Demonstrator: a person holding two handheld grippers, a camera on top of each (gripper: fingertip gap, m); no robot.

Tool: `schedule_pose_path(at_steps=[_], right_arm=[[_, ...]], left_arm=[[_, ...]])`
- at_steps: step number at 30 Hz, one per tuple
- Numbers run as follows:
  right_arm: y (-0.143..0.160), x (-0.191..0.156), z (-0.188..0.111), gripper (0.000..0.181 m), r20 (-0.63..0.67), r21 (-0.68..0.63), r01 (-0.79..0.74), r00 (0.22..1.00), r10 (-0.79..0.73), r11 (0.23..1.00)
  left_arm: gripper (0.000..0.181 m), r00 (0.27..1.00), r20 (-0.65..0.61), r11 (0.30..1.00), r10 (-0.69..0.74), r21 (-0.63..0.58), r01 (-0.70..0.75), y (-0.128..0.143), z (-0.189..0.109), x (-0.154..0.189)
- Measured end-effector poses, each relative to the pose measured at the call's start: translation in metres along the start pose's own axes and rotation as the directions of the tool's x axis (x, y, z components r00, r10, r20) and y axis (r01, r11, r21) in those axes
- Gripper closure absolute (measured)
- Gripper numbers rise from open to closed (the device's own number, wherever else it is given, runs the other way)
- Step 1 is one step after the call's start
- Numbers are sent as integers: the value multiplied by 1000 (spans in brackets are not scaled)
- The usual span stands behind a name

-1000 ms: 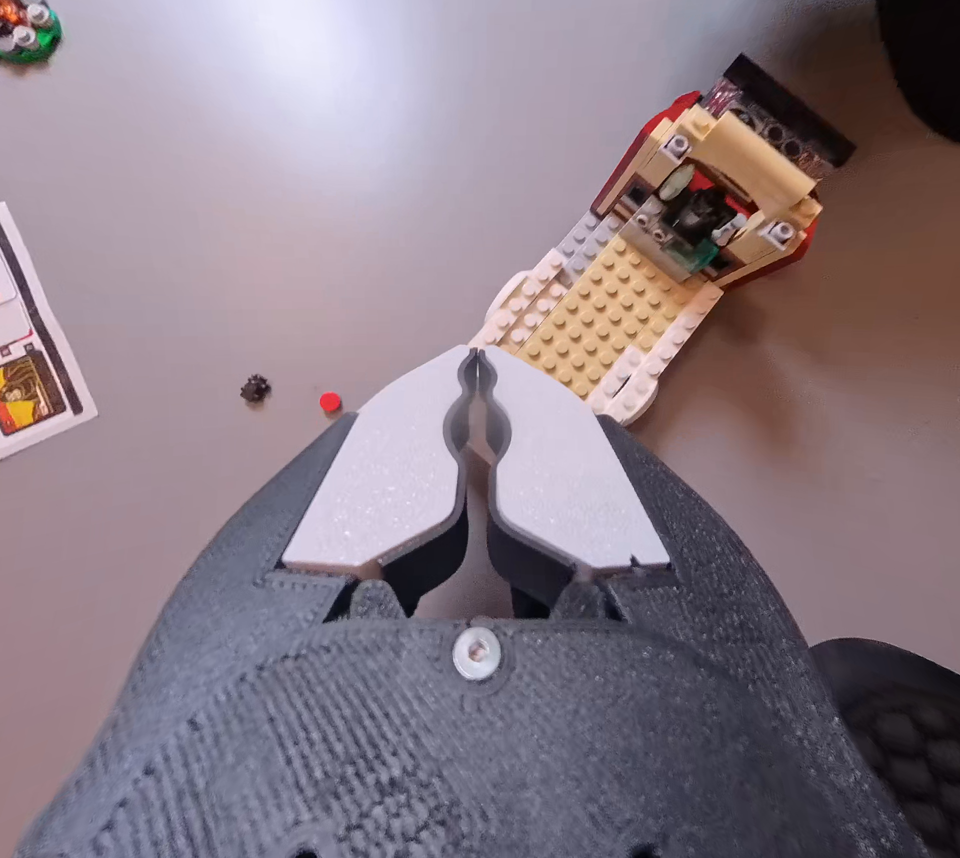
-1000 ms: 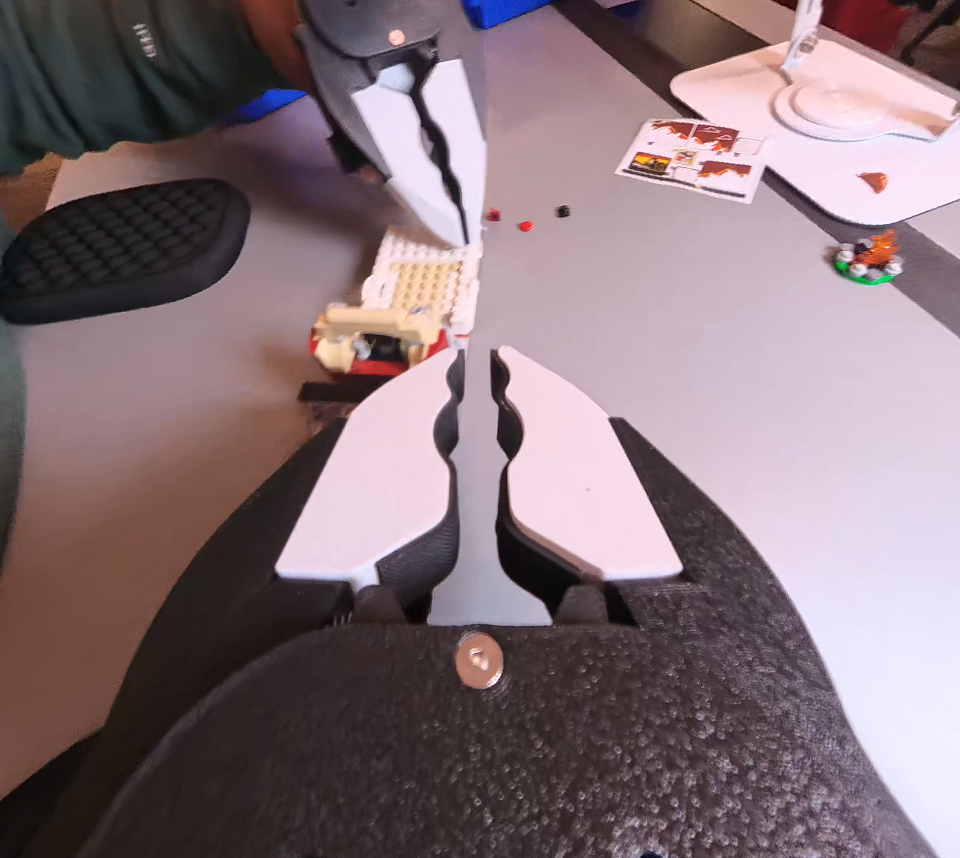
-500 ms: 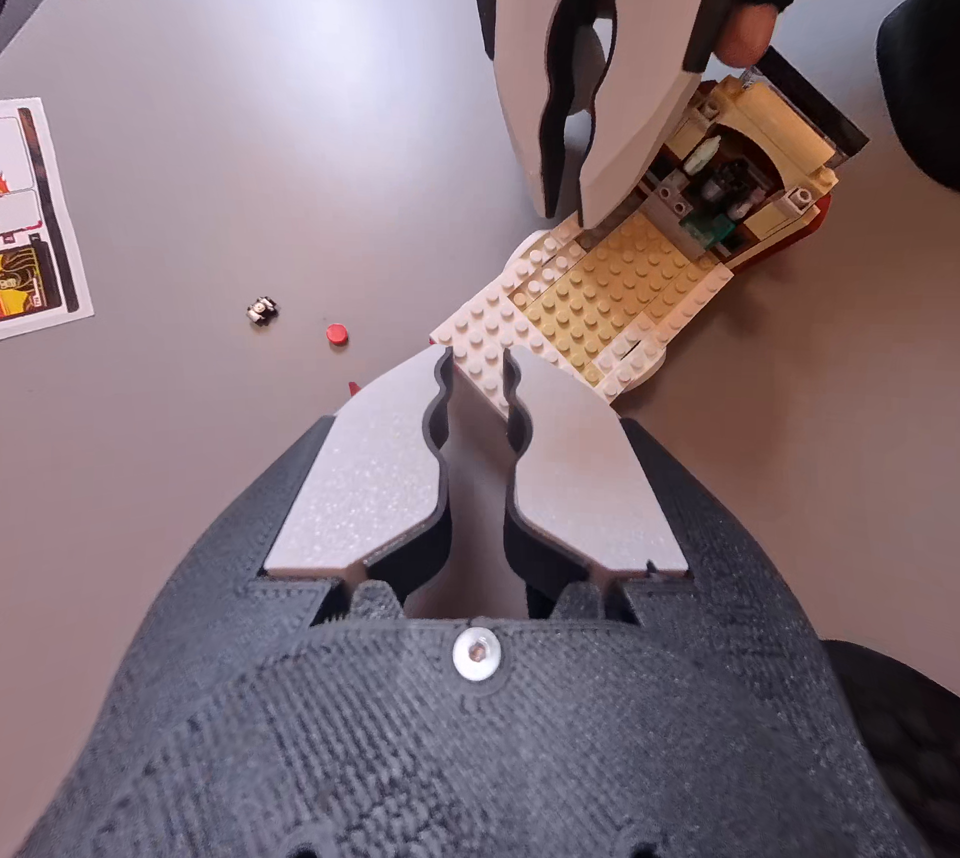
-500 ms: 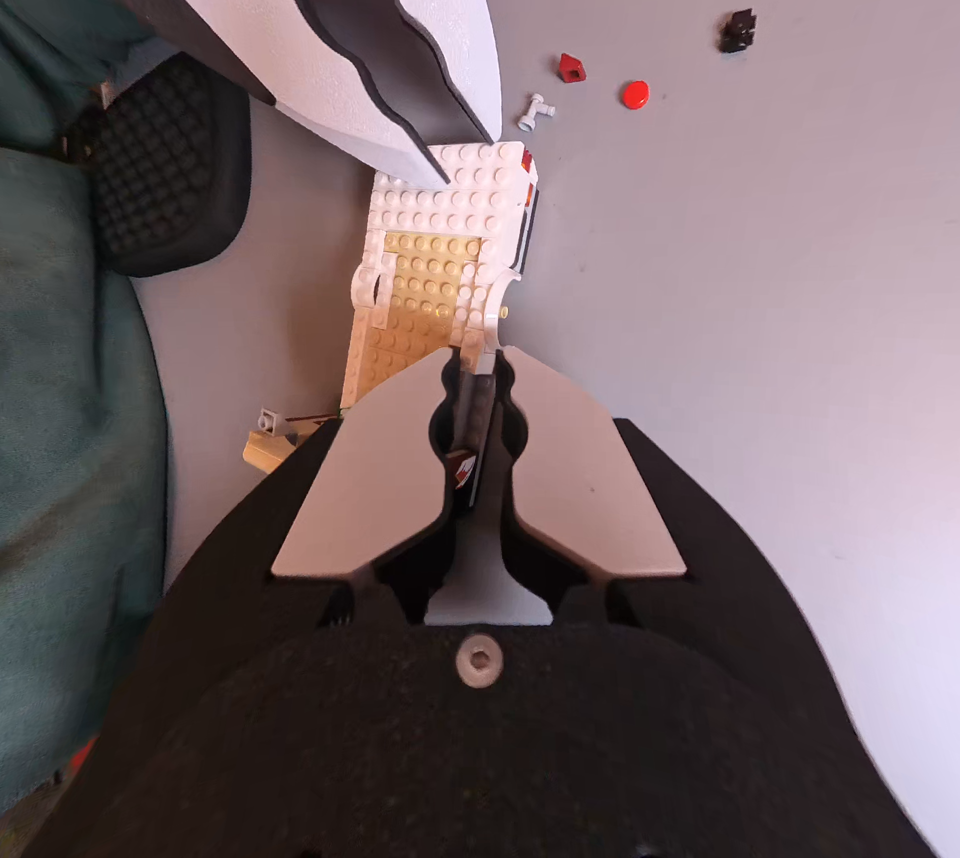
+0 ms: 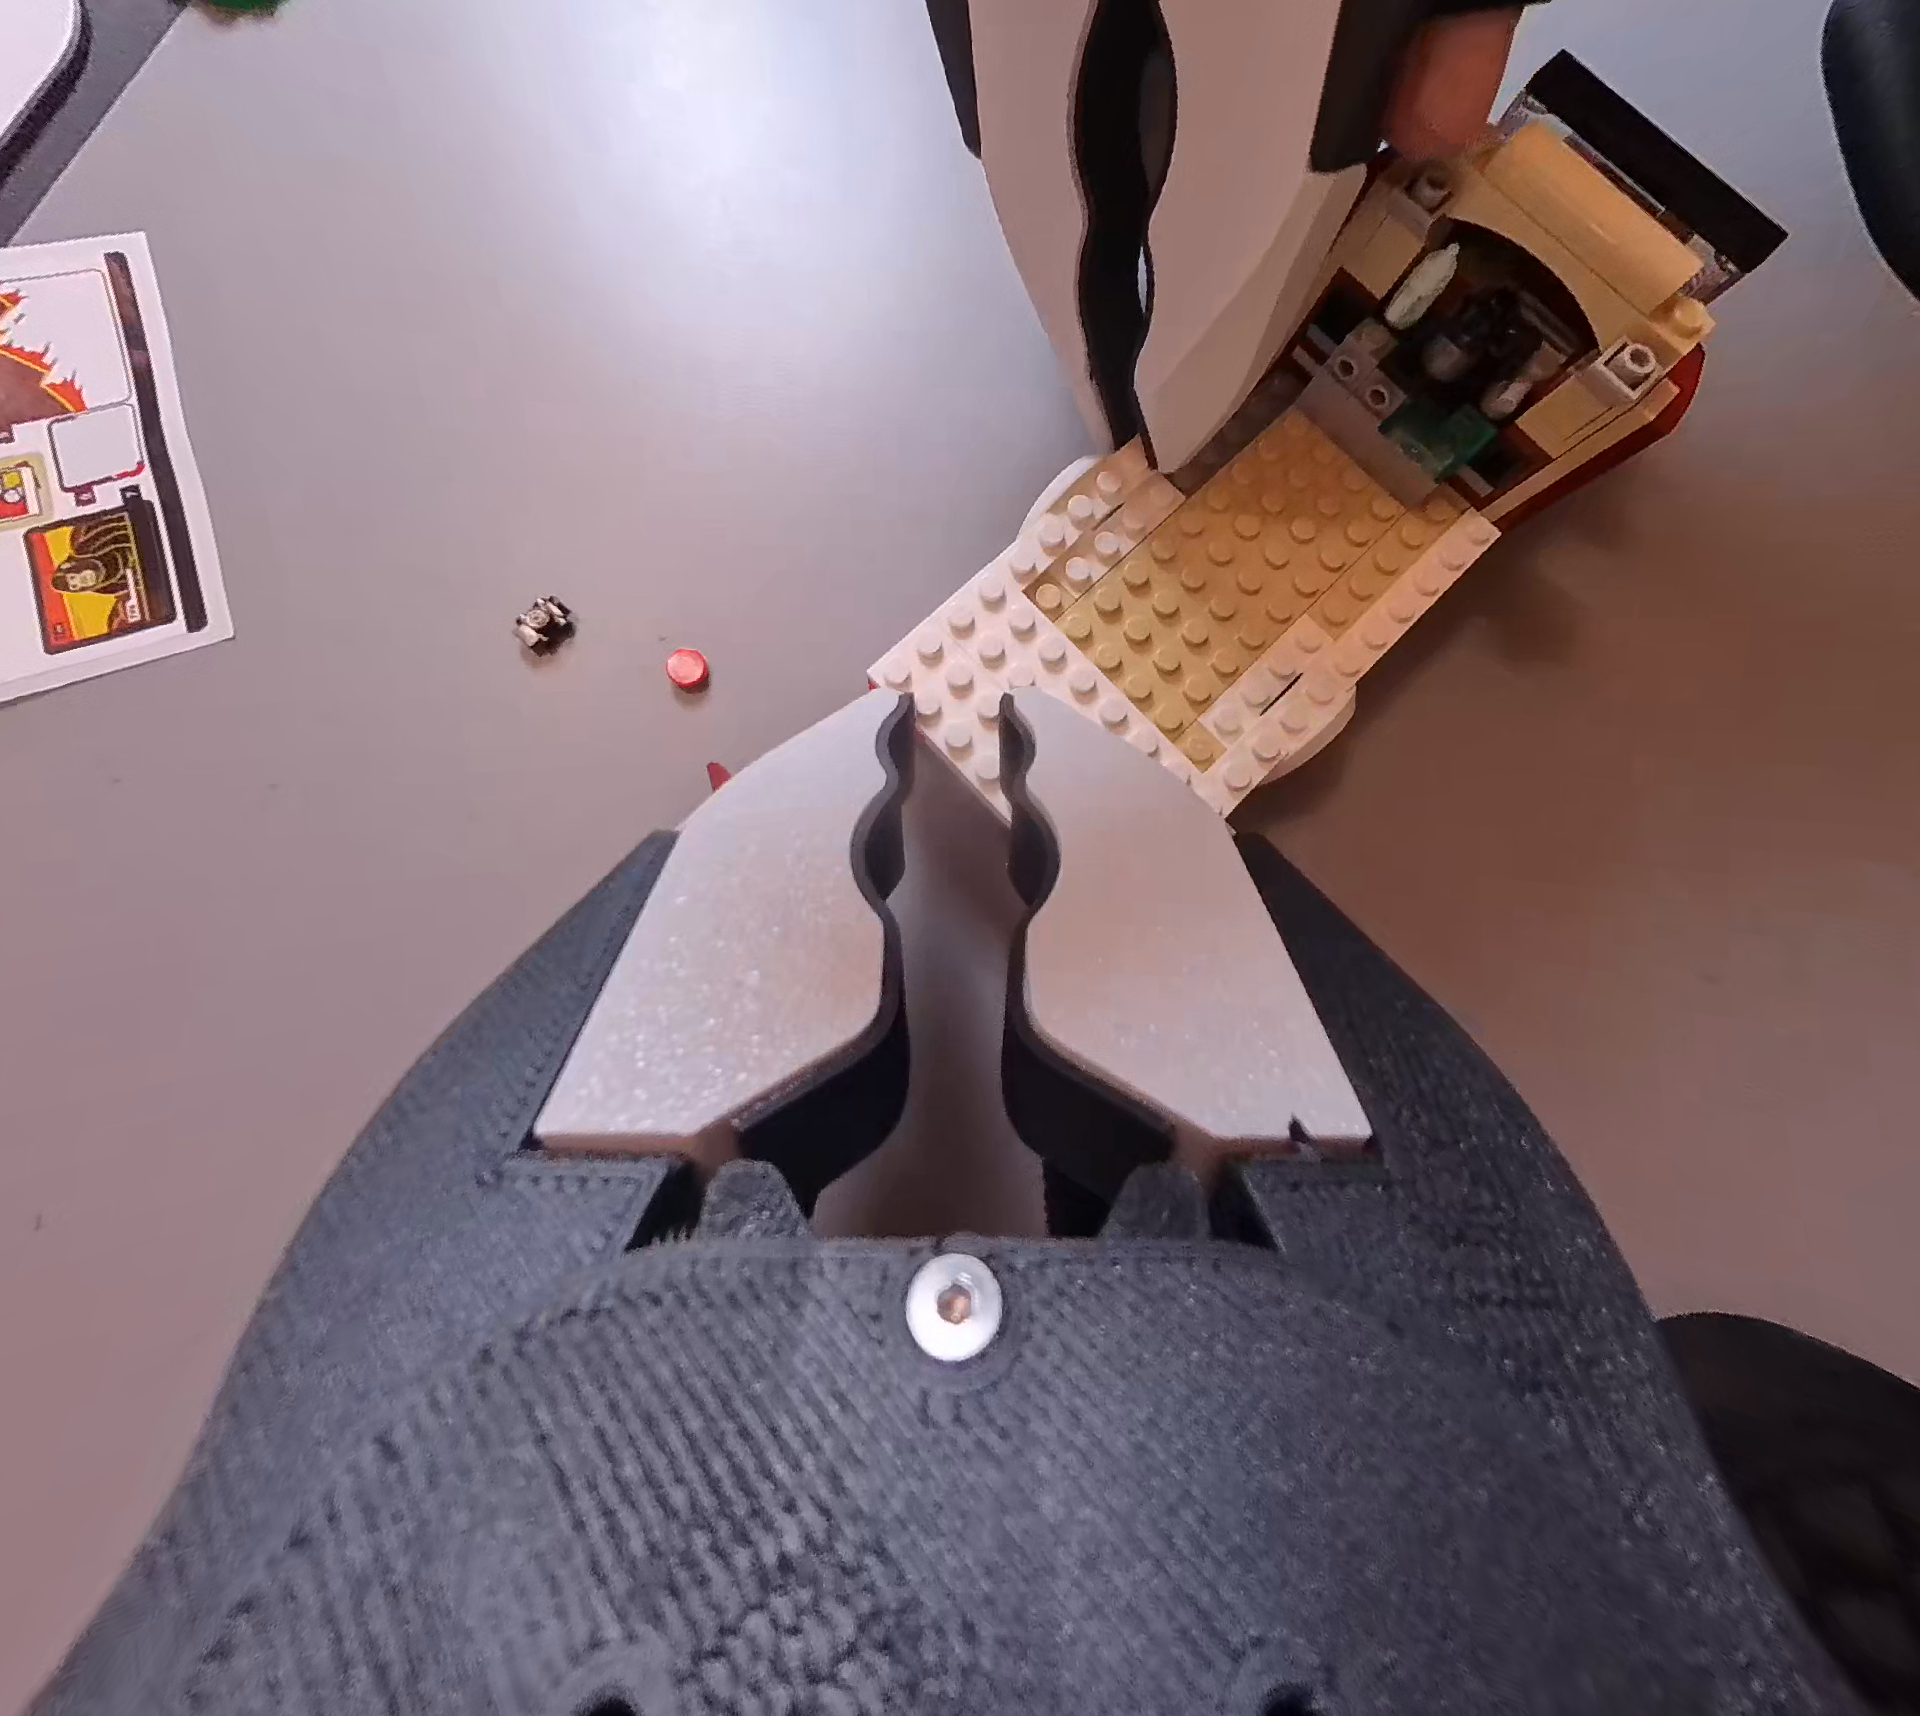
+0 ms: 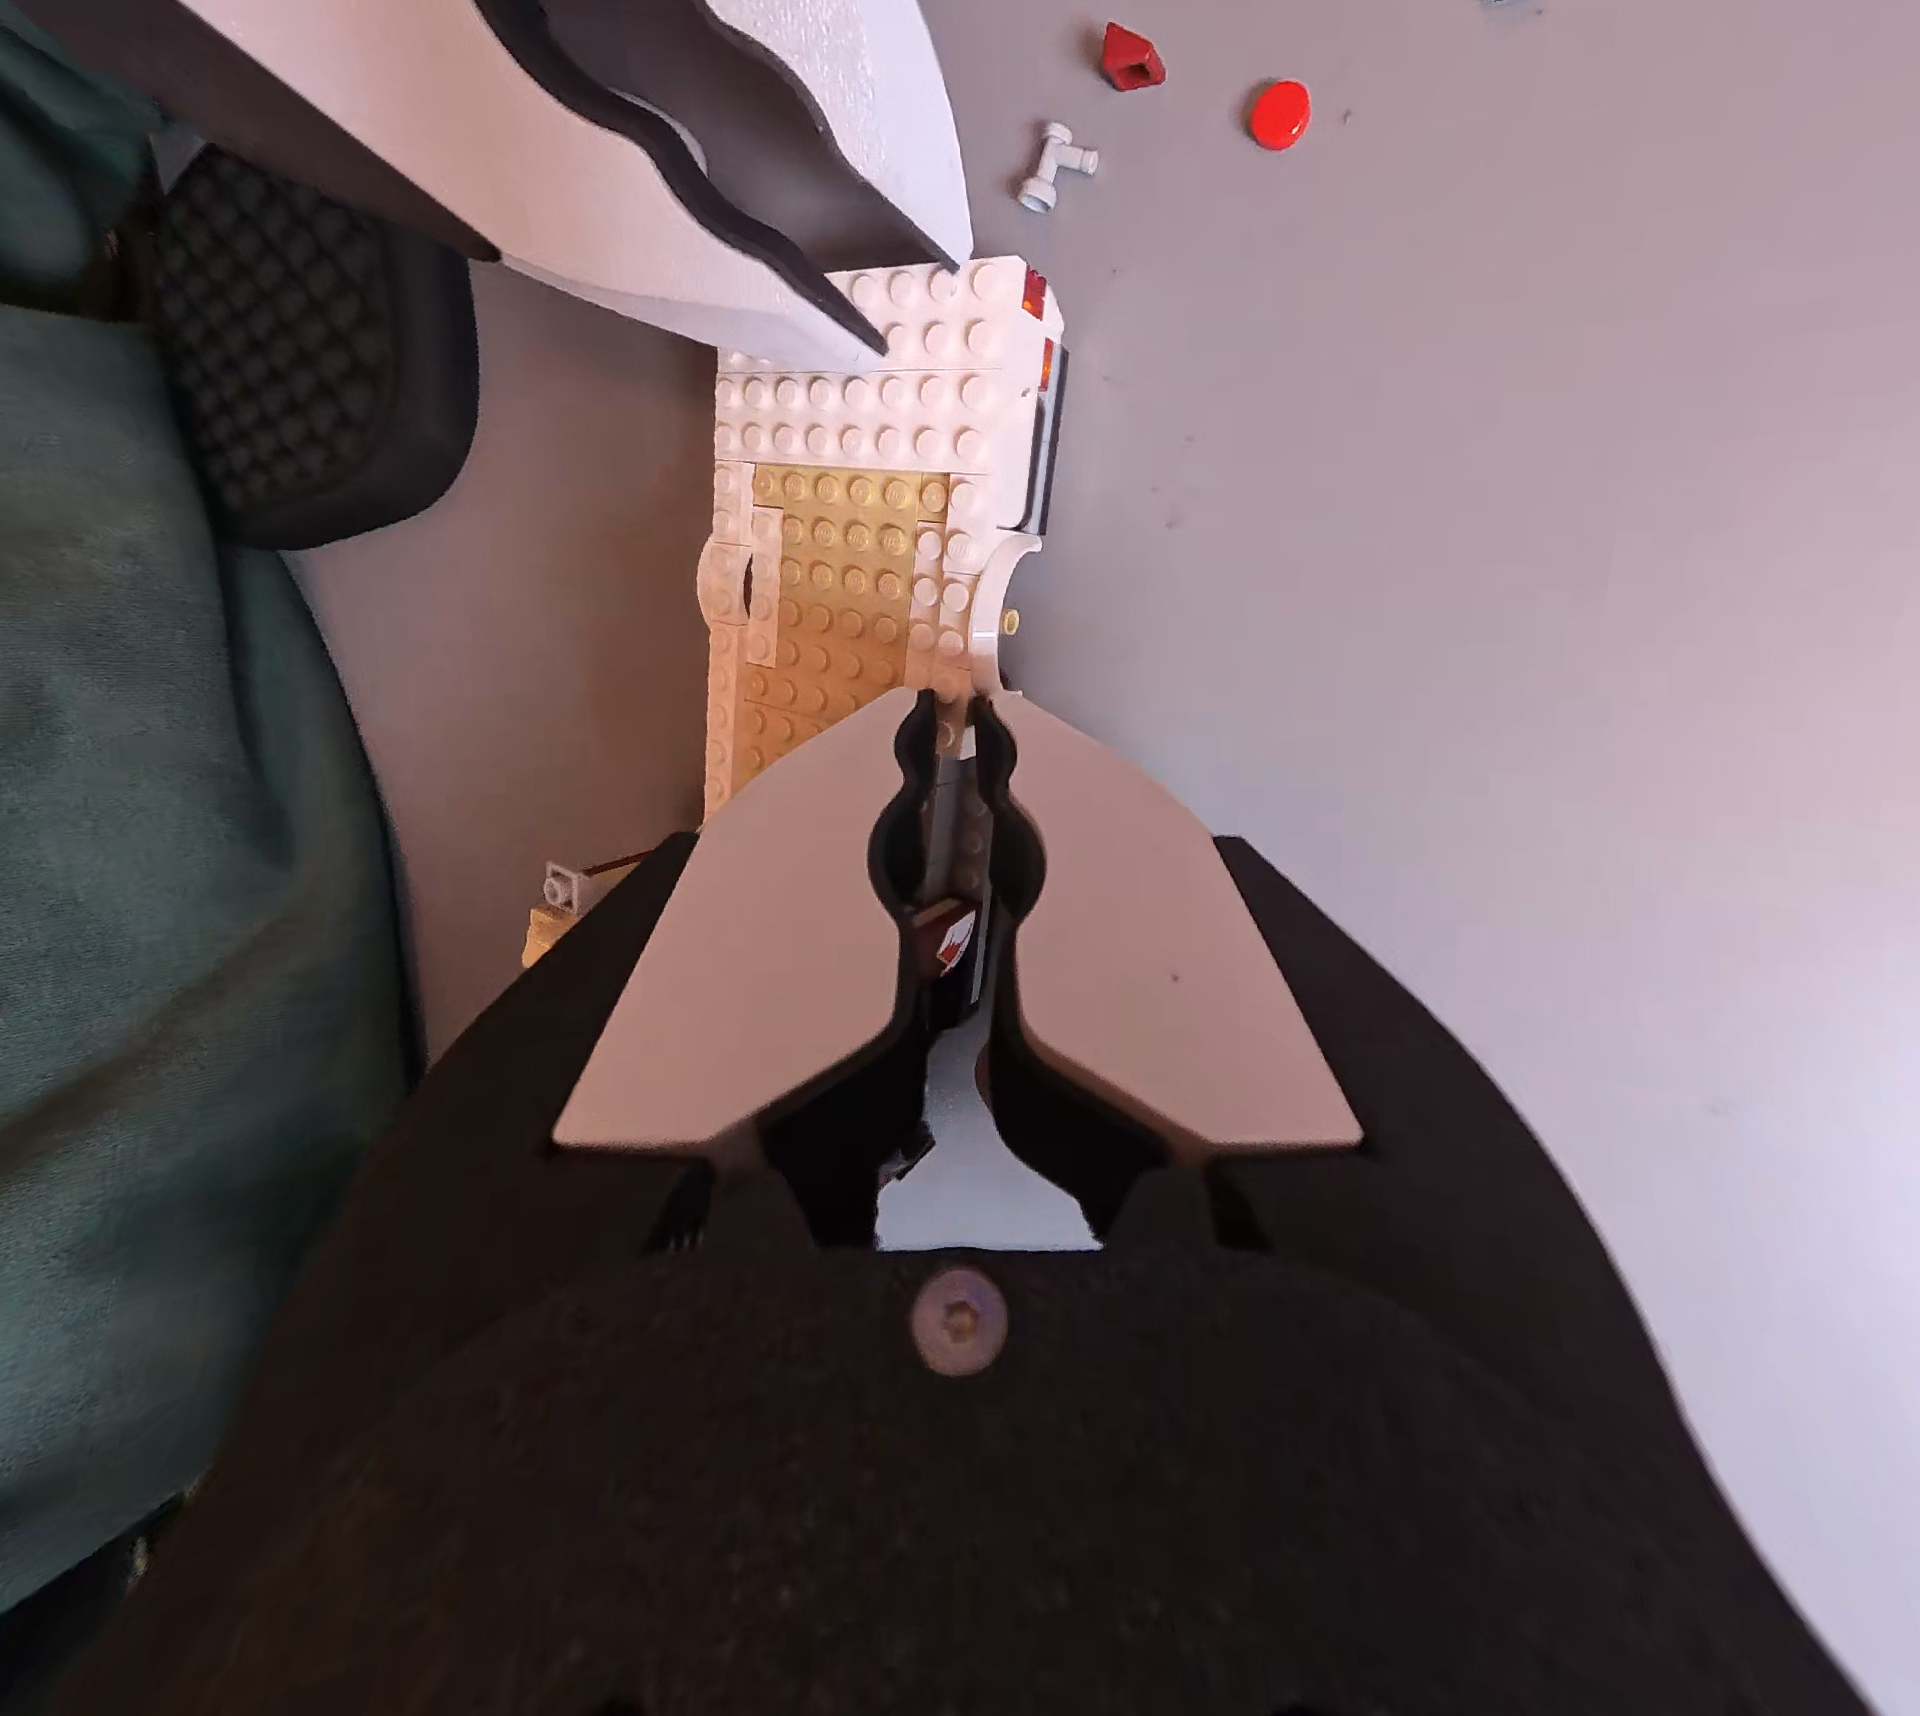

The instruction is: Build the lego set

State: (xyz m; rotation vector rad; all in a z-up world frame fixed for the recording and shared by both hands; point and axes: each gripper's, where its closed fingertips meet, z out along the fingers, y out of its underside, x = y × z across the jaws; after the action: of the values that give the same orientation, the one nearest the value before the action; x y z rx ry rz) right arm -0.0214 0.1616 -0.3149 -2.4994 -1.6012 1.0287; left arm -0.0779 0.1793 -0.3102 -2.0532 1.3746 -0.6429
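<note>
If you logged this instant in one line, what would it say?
left hand-held gripper: open at lego model white end | right hand-held gripper: gripping model's side | loose pieces: untouched

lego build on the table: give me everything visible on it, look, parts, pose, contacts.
The lego build is a half-finished plastic vehicle lying flat on the grey table. A tan studded floor is framed by white studded plates, with white curved arches at the sides. One end carries a tan arched cab over dark red bodywork, with grey and green bits inside. The left gripper straddles the white end corner, fingers apart. The right gripper is closed on a side edge near the cab.
</note>
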Motion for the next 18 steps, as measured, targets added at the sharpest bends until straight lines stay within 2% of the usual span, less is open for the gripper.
schedule_pose_path(at_steps=[7,13,16,18], right_arm=[[1,0,1,173,19,0,-28,999,28,1000],[-1,0,-2,173,-45,16,46,998,-45,999],[-9,-3,-9,170,-46,82,70,997,-66,994],[-19,0,-15,170,-99,134,111,990,-98,985]], left_arm=[[166,1000,11,1000,8,-3,-7,0,0,0],[166,1000,4,1000,4,-5,-4,-2,0,0],[169,1000,-5,1000,-3,16,3,-8,-3,0],[168,1000,0,1000,-6,2,6,-7,-3,-3]])
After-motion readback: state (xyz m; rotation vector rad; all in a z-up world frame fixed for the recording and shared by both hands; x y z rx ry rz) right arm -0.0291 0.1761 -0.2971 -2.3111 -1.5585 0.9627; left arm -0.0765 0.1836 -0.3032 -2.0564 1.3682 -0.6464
